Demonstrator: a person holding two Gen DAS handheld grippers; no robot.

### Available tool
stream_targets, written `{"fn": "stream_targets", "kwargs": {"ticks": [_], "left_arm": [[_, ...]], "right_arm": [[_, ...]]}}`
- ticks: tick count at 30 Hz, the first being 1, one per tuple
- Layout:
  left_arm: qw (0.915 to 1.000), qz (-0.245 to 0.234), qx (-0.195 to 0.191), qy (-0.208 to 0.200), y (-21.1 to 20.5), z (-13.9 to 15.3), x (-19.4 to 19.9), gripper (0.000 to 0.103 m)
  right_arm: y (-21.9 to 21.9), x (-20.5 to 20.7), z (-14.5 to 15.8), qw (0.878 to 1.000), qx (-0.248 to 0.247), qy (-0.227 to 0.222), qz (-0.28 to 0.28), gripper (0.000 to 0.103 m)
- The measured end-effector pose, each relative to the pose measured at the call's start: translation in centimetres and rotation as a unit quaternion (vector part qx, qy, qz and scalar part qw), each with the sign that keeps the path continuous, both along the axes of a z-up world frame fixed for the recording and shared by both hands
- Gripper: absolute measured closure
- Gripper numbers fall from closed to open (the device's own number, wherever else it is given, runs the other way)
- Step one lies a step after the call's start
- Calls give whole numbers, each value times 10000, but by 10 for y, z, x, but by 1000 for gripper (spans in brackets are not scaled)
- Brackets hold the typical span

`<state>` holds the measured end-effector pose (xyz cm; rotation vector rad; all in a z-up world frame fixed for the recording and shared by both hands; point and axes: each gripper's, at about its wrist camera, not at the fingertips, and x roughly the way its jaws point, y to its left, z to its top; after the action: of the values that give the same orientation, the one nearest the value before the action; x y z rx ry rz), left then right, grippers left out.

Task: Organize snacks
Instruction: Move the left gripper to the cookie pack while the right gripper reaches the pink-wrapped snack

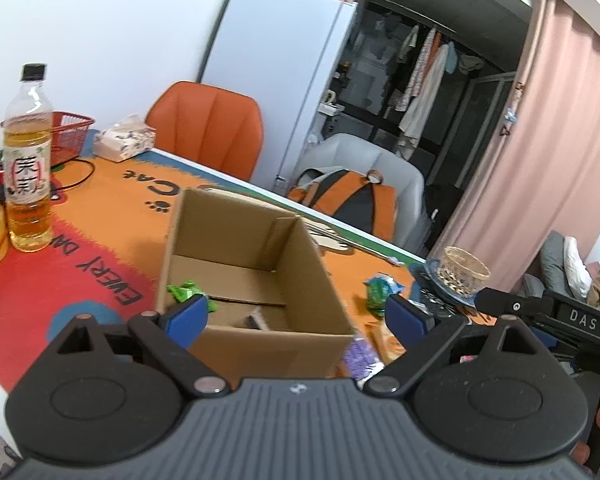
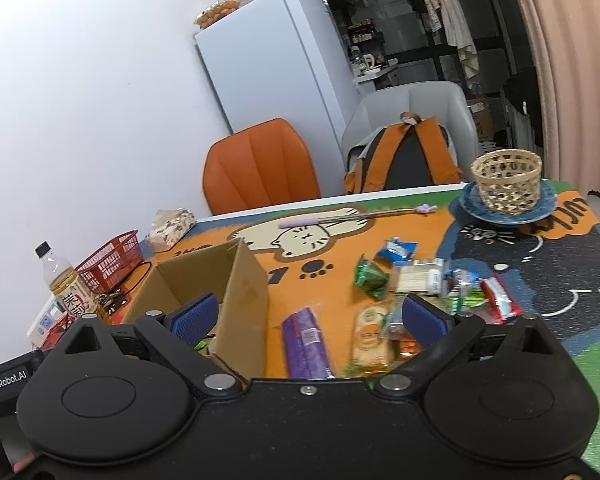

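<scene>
Open cardboard box (image 1: pixel 256 280) on the table mat, holding a green packet (image 1: pixel 186 291). Wicker basket (image 2: pixel 506 186) on a blue plate (image 2: pixel 470 206) at the table's far corner. Loose snacks (image 2: pixel 412 300) lie on bare mat right of the box. Left gripper (image 1: pixel 298 314) and right gripper (image 2: pixel 318 316): jaws wide apart, holding nothing.

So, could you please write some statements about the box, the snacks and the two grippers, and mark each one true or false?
1. The cardboard box holds a green snack packet. True.
2. The left gripper grips a snack. False: its jaws are open and empty.
3. The purple packet lies on the mat outside the box. True.
4. The wicker basket stands inside the box. False: it sits on a blue plate.
5. The right gripper is open. True.
</scene>
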<state>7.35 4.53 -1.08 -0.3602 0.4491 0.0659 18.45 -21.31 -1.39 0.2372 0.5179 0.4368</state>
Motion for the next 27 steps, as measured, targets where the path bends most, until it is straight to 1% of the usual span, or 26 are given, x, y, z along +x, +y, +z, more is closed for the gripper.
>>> {"fn": "stream_targets", "kwargs": {"ticks": [7, 14, 18, 21, 27], "left_arm": [[9997, -238, 52, -18, -26, 1, 7, 9], [9989, -437, 115, -108, -50, 4, 16, 9], [9985, -508, 181, -125, -65, 4, 22, 9], [9982, -556, 191, -148, -75, 4, 26, 9], [9971, -710, 244, -135, -93, 2, 36, 11]], "right_arm": [[-25, -1, -1, 9998, 62, -16, -172, 5], [-51, 2, -6, 9992, 109, 38, -371, 11], [-65, 2, -10, 9989, 122, 59, -456, 13], [-76, 3, -13, 9985, 151, 89, -527, 18], [-96, 9, -23, 9975, 246, 187, -632, 30]]}}
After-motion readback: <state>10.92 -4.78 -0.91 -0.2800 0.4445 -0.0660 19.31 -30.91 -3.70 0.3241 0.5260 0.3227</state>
